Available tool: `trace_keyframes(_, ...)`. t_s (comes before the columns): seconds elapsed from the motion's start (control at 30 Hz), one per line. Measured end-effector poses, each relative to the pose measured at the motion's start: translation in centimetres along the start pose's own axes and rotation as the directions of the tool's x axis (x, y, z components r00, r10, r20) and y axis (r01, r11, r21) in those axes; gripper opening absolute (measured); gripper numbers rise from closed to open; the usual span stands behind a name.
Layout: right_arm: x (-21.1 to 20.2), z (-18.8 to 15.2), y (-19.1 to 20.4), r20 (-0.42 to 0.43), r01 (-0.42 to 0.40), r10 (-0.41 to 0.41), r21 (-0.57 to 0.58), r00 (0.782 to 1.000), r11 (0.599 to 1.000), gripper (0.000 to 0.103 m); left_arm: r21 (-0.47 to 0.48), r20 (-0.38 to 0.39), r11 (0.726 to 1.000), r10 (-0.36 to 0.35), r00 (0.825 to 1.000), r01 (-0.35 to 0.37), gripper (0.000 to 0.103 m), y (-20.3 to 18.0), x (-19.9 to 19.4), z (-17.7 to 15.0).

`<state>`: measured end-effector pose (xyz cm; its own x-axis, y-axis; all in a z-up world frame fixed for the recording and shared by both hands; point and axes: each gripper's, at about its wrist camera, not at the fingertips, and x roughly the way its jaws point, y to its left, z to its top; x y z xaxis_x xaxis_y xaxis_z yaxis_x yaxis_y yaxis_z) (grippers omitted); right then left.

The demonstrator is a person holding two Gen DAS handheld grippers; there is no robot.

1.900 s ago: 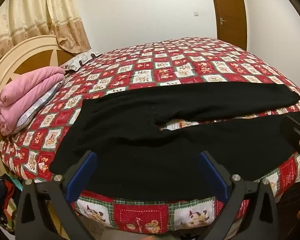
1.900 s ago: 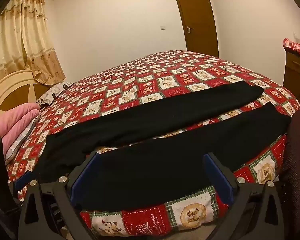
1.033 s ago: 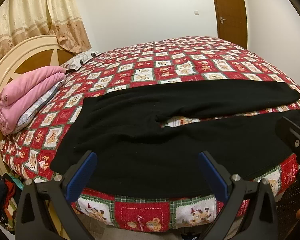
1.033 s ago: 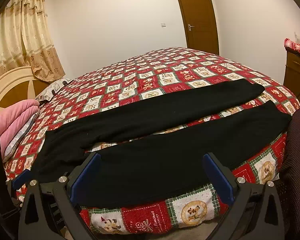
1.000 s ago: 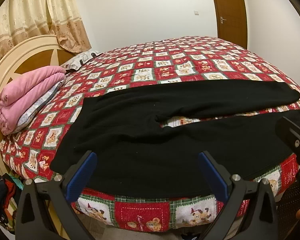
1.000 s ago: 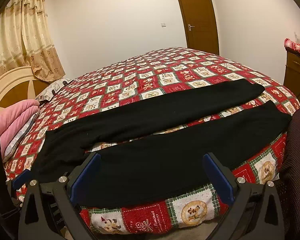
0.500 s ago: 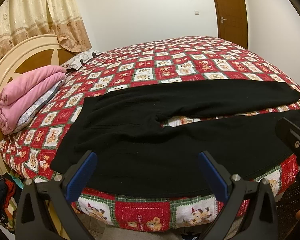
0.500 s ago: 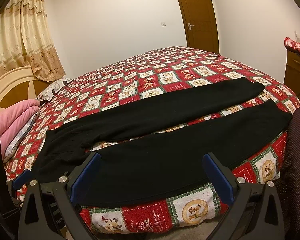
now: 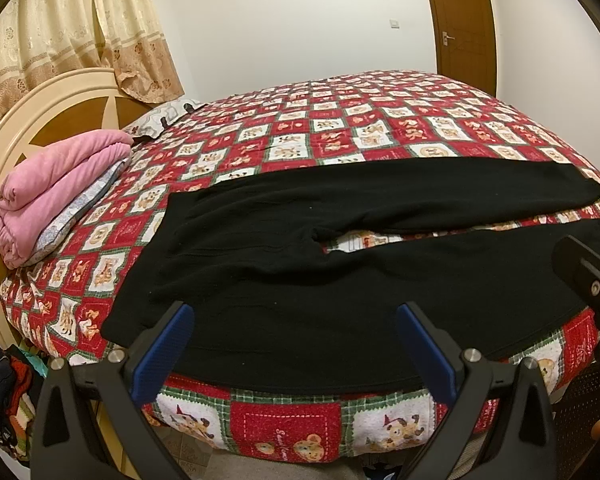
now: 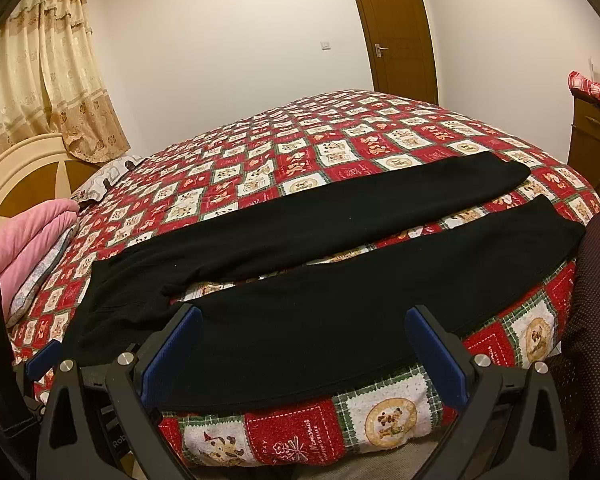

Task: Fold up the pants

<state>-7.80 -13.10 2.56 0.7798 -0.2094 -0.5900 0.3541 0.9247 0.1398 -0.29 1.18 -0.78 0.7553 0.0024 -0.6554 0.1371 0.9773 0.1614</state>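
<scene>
Black pants (image 9: 300,264) lie spread flat on the bed, waistband to the left, both legs running right with a gap between them. The near leg hangs slightly over the bed's front edge. The pants also show in the right wrist view (image 10: 320,280). My left gripper (image 9: 294,320) is open and empty, just in front of the waist and near leg. My right gripper (image 10: 304,322) is open and empty, in front of the near leg's middle. Part of the right gripper (image 9: 584,276) shows at the right edge of the left wrist view.
The bed has a red patchwork quilt (image 9: 340,132). A folded pink blanket (image 9: 56,184) lies by the cream headboard (image 9: 28,112). Clothes (image 9: 4,392) sit on the floor at left. A wooden dresser (image 10: 592,136) stands at right; a brown door (image 10: 396,32) is behind.
Both grippers have crept slightly closer to the bed's front edge. The pants have not moved and both grippers stay open.
</scene>
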Motion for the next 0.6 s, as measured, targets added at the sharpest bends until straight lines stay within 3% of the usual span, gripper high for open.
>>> trace_keyframes(0.6, 0.26, -0.23, 0.00, -0.005, -0.001, 0.001, 0.006, 1.000, 1.000, 0.102, 0.002, -0.008, 1.000, 0.003, 1.000, -0.003, 0.103, 0.31, 0.34, -0.30)
